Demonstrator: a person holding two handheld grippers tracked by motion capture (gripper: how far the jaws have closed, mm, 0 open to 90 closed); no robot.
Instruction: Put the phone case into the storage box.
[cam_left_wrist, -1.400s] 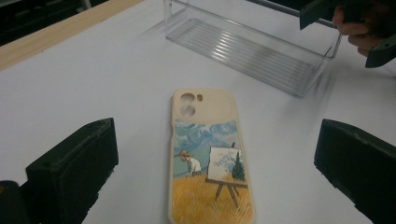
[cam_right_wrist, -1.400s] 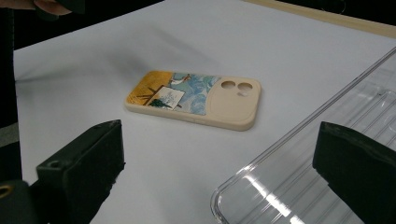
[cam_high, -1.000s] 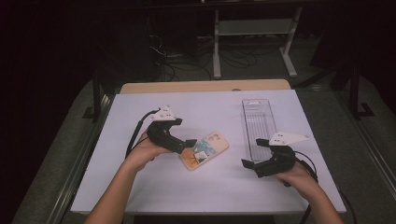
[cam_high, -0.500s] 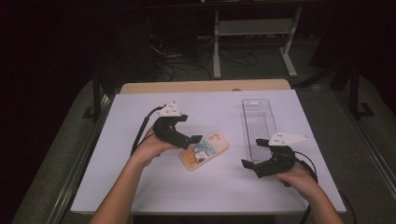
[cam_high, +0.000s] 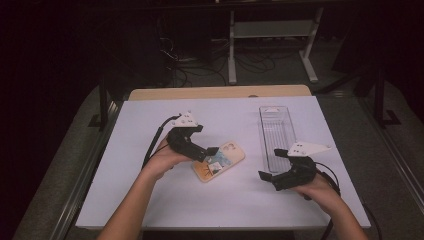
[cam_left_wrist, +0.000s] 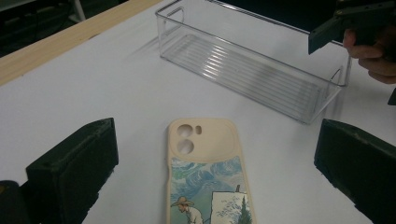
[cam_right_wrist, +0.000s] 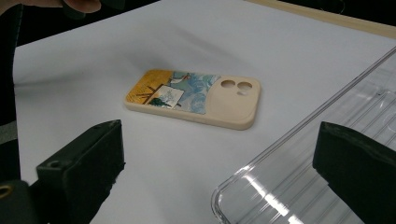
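We think the flat beige phone case with a painting on its back (cam_left_wrist: 205, 182) could slide away on the smooth white tabletop (cam_high: 150, 200) if our left hand-held gripper (cam_high: 207, 151) squeezes it crooked, because it lies so thin and flat. That left hand-held gripper is spread wide with the case between its jaws, gripping nothing yet. Our right hand-held gripper (cam_high: 270, 167) is also wide and empty, beside the clear plastic ribbed bin (cam_high: 276, 127).
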